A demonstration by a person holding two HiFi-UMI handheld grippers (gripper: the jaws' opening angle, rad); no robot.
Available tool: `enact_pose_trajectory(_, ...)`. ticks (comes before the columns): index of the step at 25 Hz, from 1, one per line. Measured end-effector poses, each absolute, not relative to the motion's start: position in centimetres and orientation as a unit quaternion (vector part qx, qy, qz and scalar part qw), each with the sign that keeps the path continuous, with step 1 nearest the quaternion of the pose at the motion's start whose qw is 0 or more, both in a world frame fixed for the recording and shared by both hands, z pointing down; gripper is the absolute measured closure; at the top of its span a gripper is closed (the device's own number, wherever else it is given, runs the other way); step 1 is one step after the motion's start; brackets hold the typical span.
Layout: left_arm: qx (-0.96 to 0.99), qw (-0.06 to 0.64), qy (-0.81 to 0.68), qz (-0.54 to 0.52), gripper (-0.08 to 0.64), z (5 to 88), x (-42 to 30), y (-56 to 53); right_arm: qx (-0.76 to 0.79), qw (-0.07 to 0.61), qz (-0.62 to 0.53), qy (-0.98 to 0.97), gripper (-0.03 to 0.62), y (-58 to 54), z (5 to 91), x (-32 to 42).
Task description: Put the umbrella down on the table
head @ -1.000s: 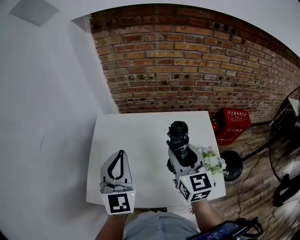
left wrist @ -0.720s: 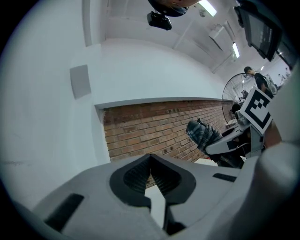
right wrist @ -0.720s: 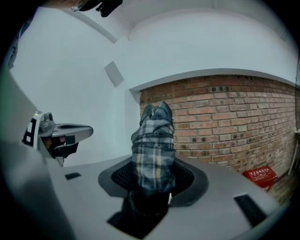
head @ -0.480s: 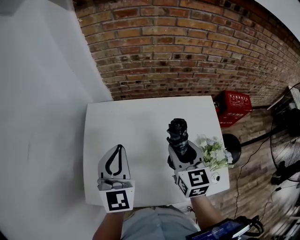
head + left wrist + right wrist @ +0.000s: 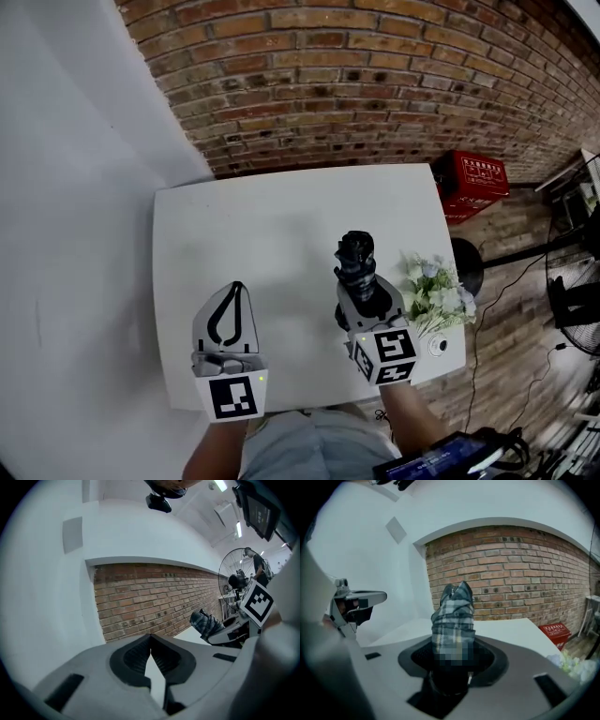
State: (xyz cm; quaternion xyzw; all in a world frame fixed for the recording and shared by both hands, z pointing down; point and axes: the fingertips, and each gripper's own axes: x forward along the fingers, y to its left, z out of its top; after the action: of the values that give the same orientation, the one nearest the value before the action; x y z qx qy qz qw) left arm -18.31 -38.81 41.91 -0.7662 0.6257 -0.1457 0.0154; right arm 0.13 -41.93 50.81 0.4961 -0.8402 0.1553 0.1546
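Grey R gripper (image 5: pixel 362 292) clamped on folded plaid umbrella (image 5: pixel 356 255) — umbrella pokes up and fwd past jaws, over white worktop (image 5: pixel 272 216). L gripper (image 5: pixel 240 295) alongside, jaw tips touching, nothing between. White flowers (image 5: pixel 437 295) just beside R gripper — at worktop's right edge.

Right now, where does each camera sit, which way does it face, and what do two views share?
Head view: on the person's head, facing steeply down at the table; left gripper and right gripper show.
Left gripper view: on the left gripper, along its shut jaws toward the brick wall.
Right gripper view: on the right gripper, along jaws clamped on the umbrella.
Shared: both gripper views show the brick wall and the other gripper.
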Motion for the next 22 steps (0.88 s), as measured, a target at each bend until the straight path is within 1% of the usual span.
enact_pose_trajectory(14,-0.782,-0.013,0.601,-0.167,0.558,46.1,-17.4,-42.0,0.503,0.191,0.200,-0.819,0.405,-43.0,56.8,0.9)
enact_pose_trajectory(22,-0.780,-0.029,0.603,-0.168,0.558,47.1,-17.9,-43.1,0.501,0.220,0.230,-0.805,0.401,-43.7,58.6,0.8)
